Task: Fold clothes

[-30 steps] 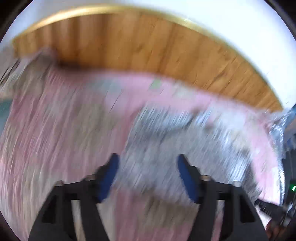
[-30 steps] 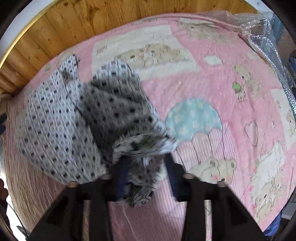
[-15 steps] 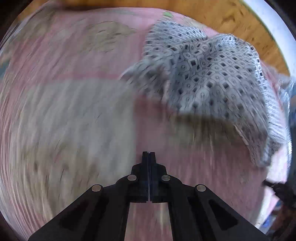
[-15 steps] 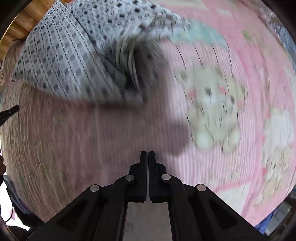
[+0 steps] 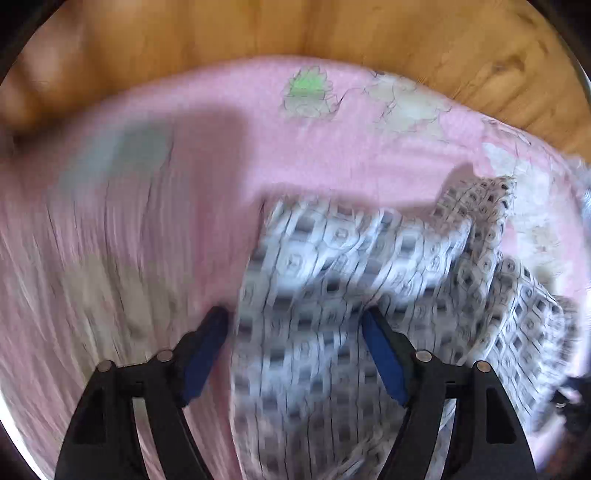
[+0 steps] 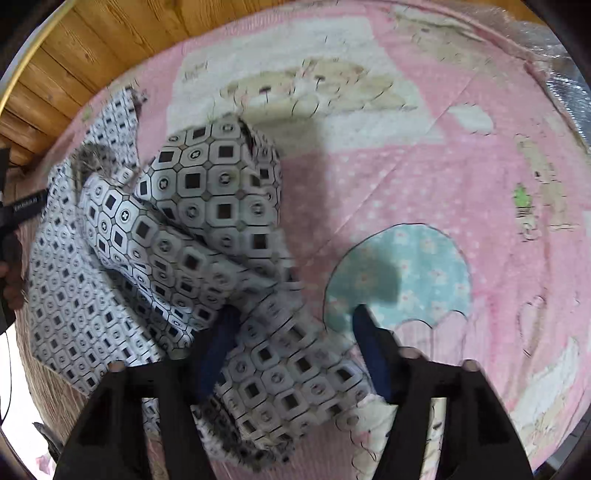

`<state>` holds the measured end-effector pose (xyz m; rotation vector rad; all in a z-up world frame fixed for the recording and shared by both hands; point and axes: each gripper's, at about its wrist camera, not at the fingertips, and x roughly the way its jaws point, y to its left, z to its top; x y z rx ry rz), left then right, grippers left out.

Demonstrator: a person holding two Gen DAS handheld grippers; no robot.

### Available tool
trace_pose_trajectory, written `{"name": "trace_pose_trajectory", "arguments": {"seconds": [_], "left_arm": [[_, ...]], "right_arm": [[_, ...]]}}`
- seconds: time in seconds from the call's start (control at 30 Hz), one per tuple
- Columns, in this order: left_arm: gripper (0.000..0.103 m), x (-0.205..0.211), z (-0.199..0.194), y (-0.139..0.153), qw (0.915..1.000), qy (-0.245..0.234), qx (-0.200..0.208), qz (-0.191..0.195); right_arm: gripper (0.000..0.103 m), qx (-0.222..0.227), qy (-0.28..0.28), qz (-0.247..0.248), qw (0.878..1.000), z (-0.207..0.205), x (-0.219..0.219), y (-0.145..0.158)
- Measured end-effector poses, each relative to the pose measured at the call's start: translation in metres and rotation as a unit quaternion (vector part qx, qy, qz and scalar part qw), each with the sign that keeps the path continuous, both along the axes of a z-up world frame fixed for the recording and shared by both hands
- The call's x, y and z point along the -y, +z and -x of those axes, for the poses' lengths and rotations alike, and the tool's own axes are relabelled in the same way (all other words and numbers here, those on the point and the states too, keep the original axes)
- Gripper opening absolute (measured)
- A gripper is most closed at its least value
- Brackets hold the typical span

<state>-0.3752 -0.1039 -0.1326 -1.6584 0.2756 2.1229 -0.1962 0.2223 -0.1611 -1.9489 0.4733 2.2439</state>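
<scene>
Left wrist view puts your left gripper with its blue-padded jaws spread wide, the white garment printed with black squares and grey octagons bunched between them; the blur hides whether either pad touches the cloth. That garment lies crumpled on the pink quilted blanket with bear and balloon pictures, toward the edge that meets the brown wooden plank wall. From the right wrist, your right gripper also stands wide apart, a fold of the garment draped over its left finger and filling much of the gap. Silver bubble wrap lines the blanket's far right corner.
</scene>
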Motion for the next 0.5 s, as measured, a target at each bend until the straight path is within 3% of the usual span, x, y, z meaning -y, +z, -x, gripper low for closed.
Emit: {"name": "trace_pose_trajectory", "arguments": {"seconds": [0.03, 0.13, 0.2, 0.27, 0.33, 0.4, 0.47, 0.5], "left_arm": [[0.002, 0.001, -0.005, 0.014, 0.9996, -0.005, -0.002, -0.028], [0.002, 0.051, -0.035, 0.073, 0.9932, 0.024, -0.062, -0.096], [0.002, 0.117, -0.065, 0.096, 0.9857, 0.091, -0.086, -0.113], [0.003, 0.184, -0.099, 0.093, 0.9767, 0.169, -0.085, -0.101], [0.004, 0.245, -0.138, 0.063, 0.9684, 0.232, -0.037, -0.083], [0.005, 0.280, -0.166, 0.040, 0.9623, 0.261, 0.012, -0.076], [0.013, 0.310, -0.190, 0.034, 0.9549, 0.285, 0.028, -0.077], [0.016, 0.319, -0.196, 0.040, 0.9533, 0.290, 0.021, -0.082]], "right_arm": [[0.003, 0.000, 0.000, 0.005, 1.000, 0.001, -0.002, 0.001], [0.002, -0.071, -0.008, 0.000, 0.997, -0.023, -0.015, 0.046], [0.002, -0.087, -0.002, -0.011, 0.996, -0.053, -0.015, 0.067], [0.002, -0.045, -0.006, -0.020, 0.999, -0.090, -0.011, 0.049], [0.003, -0.003, -0.009, -0.028, 1.000, -0.127, -0.007, 0.031], [0.008, 0.033, -0.028, -0.015, 0.999, -0.150, -0.010, 0.011], [0.012, 0.058, -0.053, 0.007, 0.997, -0.164, -0.017, -0.005], [0.017, 0.049, -0.066, 0.016, 0.996, -0.164, -0.023, 0.001]]}}
